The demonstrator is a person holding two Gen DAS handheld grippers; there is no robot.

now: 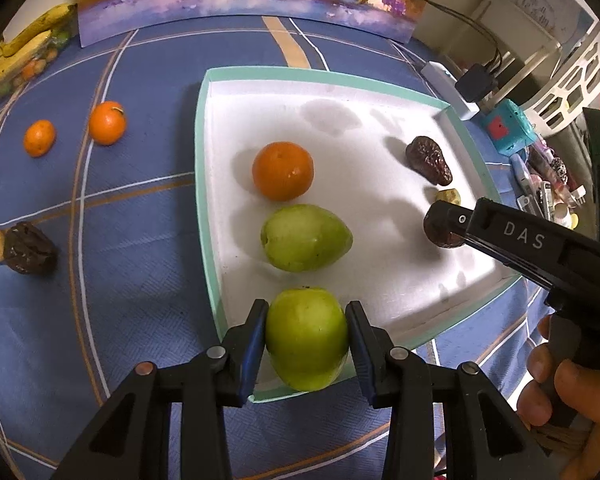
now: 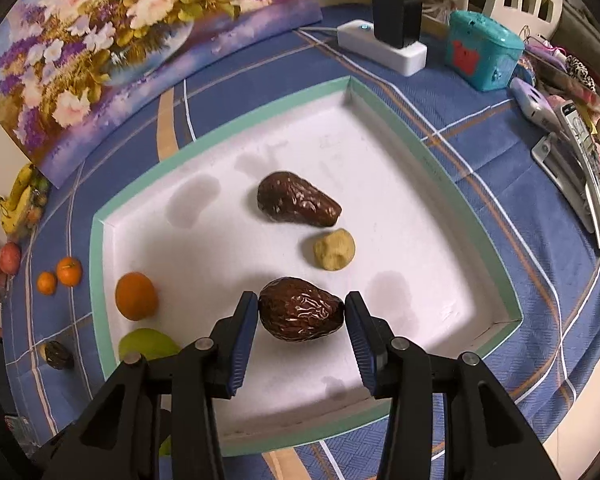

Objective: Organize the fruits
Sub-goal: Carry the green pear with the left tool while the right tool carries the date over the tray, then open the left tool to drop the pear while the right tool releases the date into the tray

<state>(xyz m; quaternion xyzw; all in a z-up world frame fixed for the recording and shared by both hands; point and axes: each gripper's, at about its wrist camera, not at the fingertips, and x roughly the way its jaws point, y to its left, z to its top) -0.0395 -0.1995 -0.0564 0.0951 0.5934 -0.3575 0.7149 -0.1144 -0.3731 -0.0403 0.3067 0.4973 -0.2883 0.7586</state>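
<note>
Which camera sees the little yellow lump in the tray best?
The right wrist view: the yellow lump lies whole and unblocked on the tray. In the left wrist view it is small, near the edge, partly behind the right gripper.

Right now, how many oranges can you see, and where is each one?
3. One orange lies in the tray, above a green fruit. Two small oranges sit on the cloth left of the tray. Others may be hidden.

White letters "DAS" on the black right hand-held gripper (image 1: 446, 228); no other legible text
</note>
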